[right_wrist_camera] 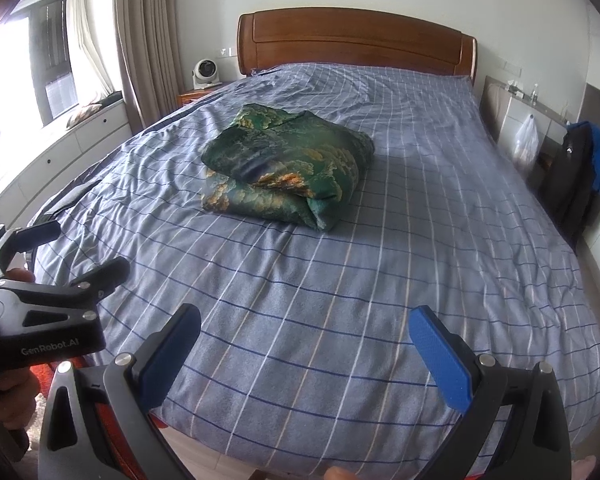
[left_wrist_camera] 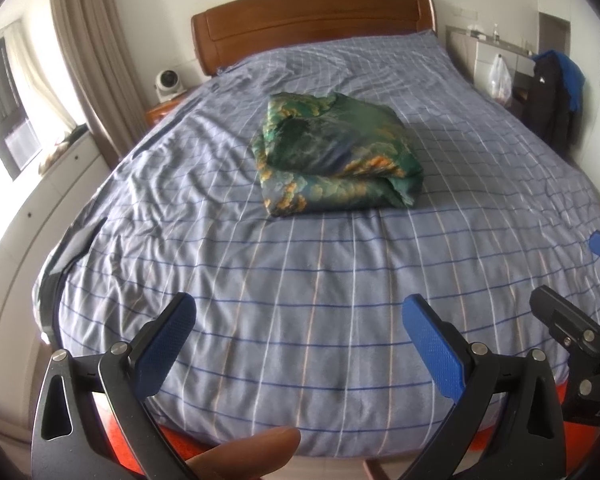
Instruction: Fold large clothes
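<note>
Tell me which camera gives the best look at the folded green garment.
Left wrist view: the folded green garment sits near frame centre, its top and folded front edge visible. The right wrist view shows it whole too, but left of centre and from an angle.

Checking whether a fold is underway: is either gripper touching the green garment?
Apart. In both wrist views the left gripper and right gripper hang open near the bed's foot, striped cover between them and the green garment.

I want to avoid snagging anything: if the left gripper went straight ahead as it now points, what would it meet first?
Probably the checked bedcover: the open left gripper points slightly down at it. The folded green garment lies farther along; depth is unclear.
</note>
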Available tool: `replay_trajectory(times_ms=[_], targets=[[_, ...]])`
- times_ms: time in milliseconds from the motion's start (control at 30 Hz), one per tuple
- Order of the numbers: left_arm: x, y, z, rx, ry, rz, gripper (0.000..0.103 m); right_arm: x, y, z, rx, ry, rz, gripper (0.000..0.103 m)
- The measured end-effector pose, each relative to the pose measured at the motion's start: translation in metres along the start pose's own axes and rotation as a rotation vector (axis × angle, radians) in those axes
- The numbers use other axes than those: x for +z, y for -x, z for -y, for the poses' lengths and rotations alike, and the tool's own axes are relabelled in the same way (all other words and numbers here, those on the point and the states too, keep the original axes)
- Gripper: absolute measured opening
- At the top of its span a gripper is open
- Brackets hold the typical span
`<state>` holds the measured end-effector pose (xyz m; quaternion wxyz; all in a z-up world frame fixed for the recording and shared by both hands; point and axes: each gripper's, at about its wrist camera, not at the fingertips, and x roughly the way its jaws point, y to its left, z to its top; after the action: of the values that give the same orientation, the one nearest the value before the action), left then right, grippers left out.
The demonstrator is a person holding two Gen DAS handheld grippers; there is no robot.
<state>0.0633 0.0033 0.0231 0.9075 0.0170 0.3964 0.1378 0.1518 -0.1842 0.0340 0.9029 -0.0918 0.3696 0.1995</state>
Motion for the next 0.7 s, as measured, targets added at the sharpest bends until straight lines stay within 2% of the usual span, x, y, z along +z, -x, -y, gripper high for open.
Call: replay_trajectory(times_ms=[433, 700], targets=[[0.002, 0.001, 0.001, 0.001, 0.007, 0.003, 0.103, 0.001, 0.005, 0.011, -0.046, -0.026, 0.005, 0.103], [0.002, 0.000, 0.000, 0.003, 0.006, 0.000, 0.103, 0.007, 0.013, 0.010, 0.000, -0.041, 0.044, 0.103]])
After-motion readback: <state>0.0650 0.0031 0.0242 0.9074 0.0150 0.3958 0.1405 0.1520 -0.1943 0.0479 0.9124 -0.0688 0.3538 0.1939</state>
